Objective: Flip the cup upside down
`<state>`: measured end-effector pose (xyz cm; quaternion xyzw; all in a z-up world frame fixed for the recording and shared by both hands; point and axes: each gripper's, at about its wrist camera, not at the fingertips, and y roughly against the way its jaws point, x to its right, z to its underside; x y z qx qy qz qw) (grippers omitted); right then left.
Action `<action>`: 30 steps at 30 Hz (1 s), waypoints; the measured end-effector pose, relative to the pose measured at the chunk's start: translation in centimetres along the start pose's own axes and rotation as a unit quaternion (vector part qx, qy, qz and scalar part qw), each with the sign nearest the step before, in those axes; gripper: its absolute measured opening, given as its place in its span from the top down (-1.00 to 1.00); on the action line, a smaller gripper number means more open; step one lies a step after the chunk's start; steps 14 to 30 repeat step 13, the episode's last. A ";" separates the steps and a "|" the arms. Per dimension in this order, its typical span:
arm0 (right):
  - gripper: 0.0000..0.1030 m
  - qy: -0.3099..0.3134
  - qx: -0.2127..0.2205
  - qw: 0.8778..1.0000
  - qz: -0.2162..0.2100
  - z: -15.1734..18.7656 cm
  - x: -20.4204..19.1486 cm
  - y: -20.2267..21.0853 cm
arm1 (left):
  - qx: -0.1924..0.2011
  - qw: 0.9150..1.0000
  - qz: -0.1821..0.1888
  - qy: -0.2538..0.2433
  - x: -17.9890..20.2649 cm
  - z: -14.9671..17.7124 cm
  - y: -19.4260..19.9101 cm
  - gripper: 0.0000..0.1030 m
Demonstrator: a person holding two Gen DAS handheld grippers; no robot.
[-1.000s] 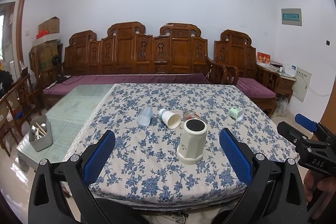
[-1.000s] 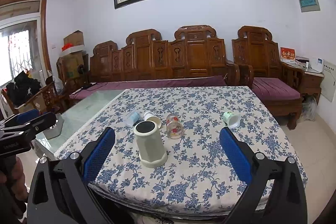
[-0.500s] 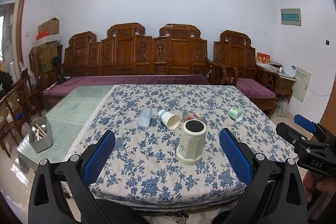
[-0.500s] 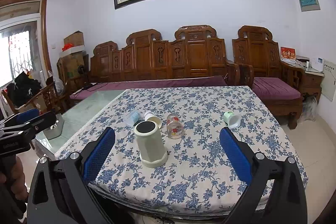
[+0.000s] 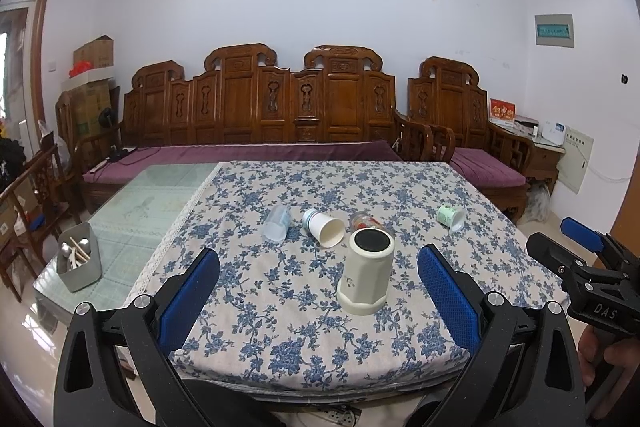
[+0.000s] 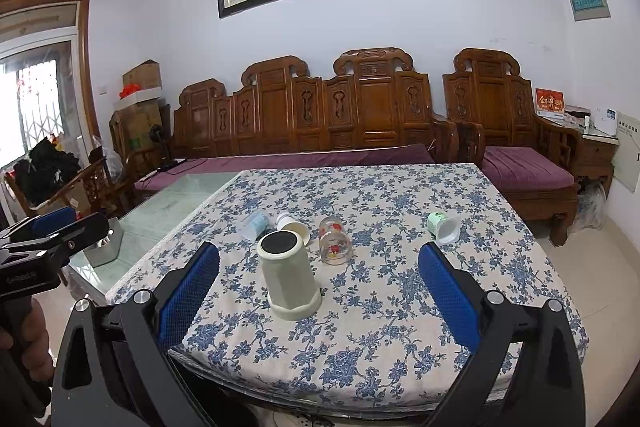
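A cream cup (image 5: 366, 273) stands upside down on the blue-flowered tablecloth (image 5: 280, 291), its dark base up; it also shows in the right wrist view (image 6: 288, 277). Behind it lie on their sides a clear plastic cup (image 5: 277, 223), a white paper cup (image 5: 325, 227), a glass with red print (image 6: 334, 240) and a green and white cup (image 5: 451, 217). My left gripper (image 5: 318, 297) is open and empty, back from the table's near edge. My right gripper (image 6: 318, 297) is open and empty too, and it shows at the right of the left wrist view (image 5: 592, 267).
A grey box of utensils (image 5: 78, 263) stands on the glass tabletop (image 5: 160, 203) left of the cloth. A carved wooden sofa (image 5: 280, 119) with purple cushions runs behind the table. An armchair (image 6: 520, 147) stands at the right.
Both grippers have drifted very slightly; the cups have not moved.
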<state>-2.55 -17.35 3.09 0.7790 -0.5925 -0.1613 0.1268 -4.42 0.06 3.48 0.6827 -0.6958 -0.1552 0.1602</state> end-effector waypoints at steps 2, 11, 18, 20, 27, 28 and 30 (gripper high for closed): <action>-0.95 0.000 0.000 1.000 0.000 0.0 0.0 0.0 | 0.000 1.000 0.000 0.000 0.0 0.0 0.0 -0.85; -0.95 -0.002 -0.001 1.000 -0.001 0.2 -0.2 -0.1 | -0.001 1.000 -0.001 -0.001 -0.1 0.0 -0.1 -0.85; -0.95 -0.002 -0.001 1.000 -0.001 0.2 -0.1 -0.1 | -0.001 1.000 0.000 0.000 -0.2 0.0 -0.1 -0.85; -0.95 -0.002 -0.001 1.000 -0.001 0.2 -0.1 -0.1 | -0.001 1.000 0.000 0.000 -0.2 0.0 -0.1 -0.85; -0.95 -0.002 -0.001 1.000 -0.001 0.2 -0.1 -0.1 | -0.001 1.000 0.000 0.000 -0.2 0.0 -0.1 -0.85; -0.95 -0.002 -0.001 1.000 -0.001 0.2 -0.1 -0.1 | -0.001 1.000 0.000 0.000 -0.2 0.0 -0.1 -0.85; -0.95 -0.002 -0.001 1.000 -0.001 0.2 -0.1 -0.1 | -0.001 1.000 0.000 0.000 -0.2 0.0 -0.1 -0.85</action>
